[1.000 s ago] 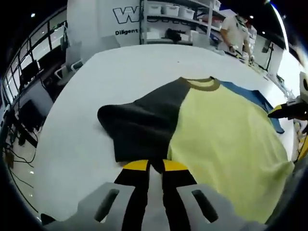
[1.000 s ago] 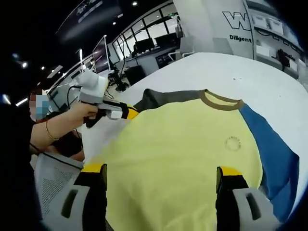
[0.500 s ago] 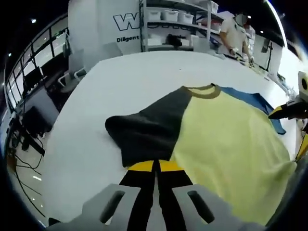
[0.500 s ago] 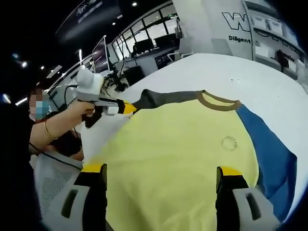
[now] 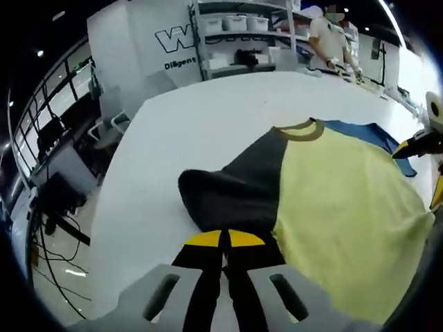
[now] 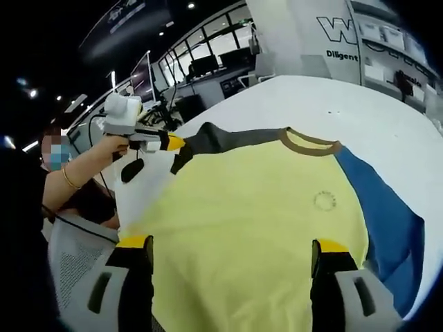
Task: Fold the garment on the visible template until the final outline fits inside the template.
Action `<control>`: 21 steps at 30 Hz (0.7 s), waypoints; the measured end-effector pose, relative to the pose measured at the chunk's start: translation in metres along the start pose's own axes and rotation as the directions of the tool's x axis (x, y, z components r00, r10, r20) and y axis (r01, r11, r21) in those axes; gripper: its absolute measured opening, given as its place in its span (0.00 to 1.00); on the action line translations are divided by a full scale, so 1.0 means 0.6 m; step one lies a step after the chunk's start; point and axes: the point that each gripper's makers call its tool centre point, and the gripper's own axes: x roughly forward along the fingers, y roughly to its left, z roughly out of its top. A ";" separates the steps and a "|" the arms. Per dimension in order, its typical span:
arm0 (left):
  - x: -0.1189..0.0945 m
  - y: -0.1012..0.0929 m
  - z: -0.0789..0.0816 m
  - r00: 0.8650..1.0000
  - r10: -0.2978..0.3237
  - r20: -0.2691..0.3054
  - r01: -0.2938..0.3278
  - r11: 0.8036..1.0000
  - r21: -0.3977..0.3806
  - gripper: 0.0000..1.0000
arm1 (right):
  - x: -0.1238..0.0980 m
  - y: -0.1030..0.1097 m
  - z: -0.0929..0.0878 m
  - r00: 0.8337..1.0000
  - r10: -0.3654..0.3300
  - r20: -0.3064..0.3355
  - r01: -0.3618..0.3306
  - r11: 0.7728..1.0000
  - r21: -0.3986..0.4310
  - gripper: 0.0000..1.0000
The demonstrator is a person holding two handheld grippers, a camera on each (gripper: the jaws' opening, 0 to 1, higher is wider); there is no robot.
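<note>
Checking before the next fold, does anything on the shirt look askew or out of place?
The dark grey sleeve is lifted off the white table, pinched in the shut left gripper, so it is bunched. The blue sleeve lies flat.

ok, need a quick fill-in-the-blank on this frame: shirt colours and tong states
The left tongs are shut on the shirt's ____ sleeve.
The body of the shirt is ____.
The right tongs hover over the shirt with their jaws ____.
The sleeve on the far side from the left tongs is ____.

Missing words: dark grey; yellow; open; blue
</note>
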 end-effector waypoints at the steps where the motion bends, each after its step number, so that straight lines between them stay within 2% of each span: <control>1: -0.002 0.006 -0.001 1.000 0.011 0.000 -0.011 1.000 0.002 0.00 | -0.002 -0.001 0.000 1.000 -0.003 0.001 0.003 1.000 0.001 0.94; 11: -0.006 0.069 -0.005 0.997 0.078 -0.021 -0.078 0.997 0.012 0.00 | -0.017 -0.015 -0.006 1.000 -0.028 0.013 0.027 0.999 0.017 0.94; 15: 0.002 0.096 -0.016 0.994 0.095 -0.050 -0.095 0.995 0.012 0.00 | -0.025 -0.025 -0.012 0.999 -0.041 0.011 0.041 0.999 0.024 0.95; 21: 0.006 0.133 -0.031 0.984 0.155 -0.090 -0.155 0.988 0.010 0.00 | -0.034 -0.035 -0.014 0.998 -0.061 0.017 0.060 0.998 0.035 0.96</control>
